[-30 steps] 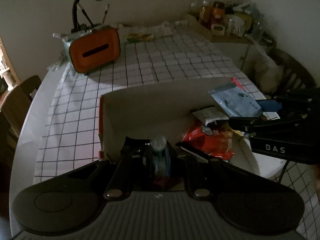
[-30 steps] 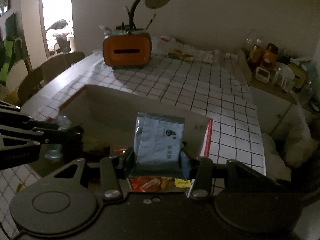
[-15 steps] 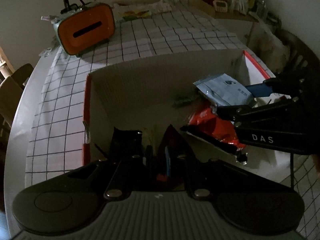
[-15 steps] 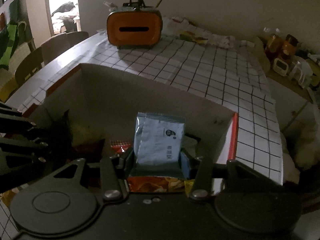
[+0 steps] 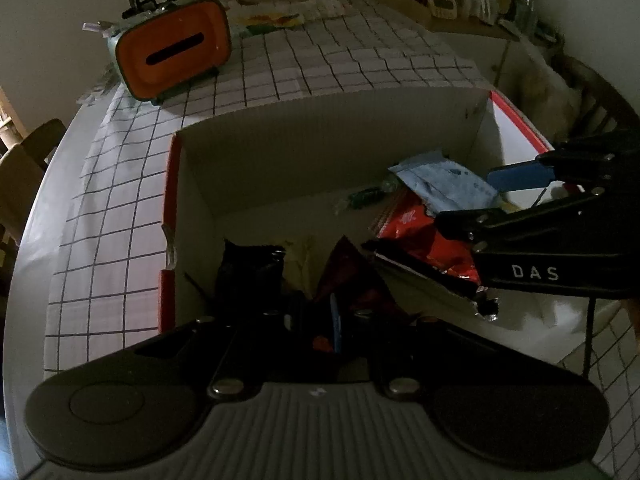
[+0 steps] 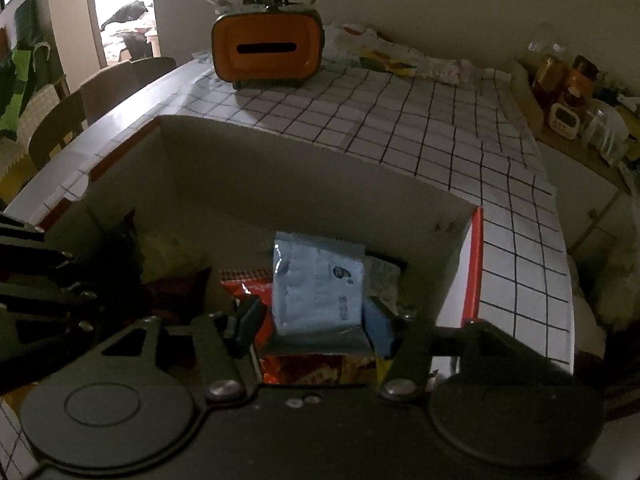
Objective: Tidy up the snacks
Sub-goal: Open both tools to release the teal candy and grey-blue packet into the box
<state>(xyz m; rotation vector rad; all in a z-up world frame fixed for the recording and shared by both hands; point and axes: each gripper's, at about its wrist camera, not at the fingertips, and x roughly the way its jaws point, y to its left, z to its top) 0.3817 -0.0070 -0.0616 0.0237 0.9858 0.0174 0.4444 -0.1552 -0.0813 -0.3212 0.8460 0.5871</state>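
A white cardboard box with red edges [image 5: 320, 136] [image 6: 280, 184] sits on the checked tablecloth. My right gripper [image 6: 312, 320] is low inside its right part with the jaws spread, and a pale blue packet [image 6: 316, 288] [image 5: 444, 184] lies loose between the fingers on a red snack bag [image 5: 424, 248]. My left gripper [image 5: 320, 312] is inside the box's left part, its fingers dark and close around a dark red packet [image 5: 348, 276]. A black packet [image 5: 248, 268] stands beside it.
An orange tissue box [image 5: 172, 52] [image 6: 268, 50] with a lamp stem stands at the table's far end. Jars and a timer [image 6: 564, 116] crowd a side shelf at the right. Chairs [image 6: 60, 120] stand along the left table edge.
Both grippers have dropped deeper into the box. The right jaws have spread and the blue packet now lies loose between them. The left gripper lowered its dark red packet to the box floor.
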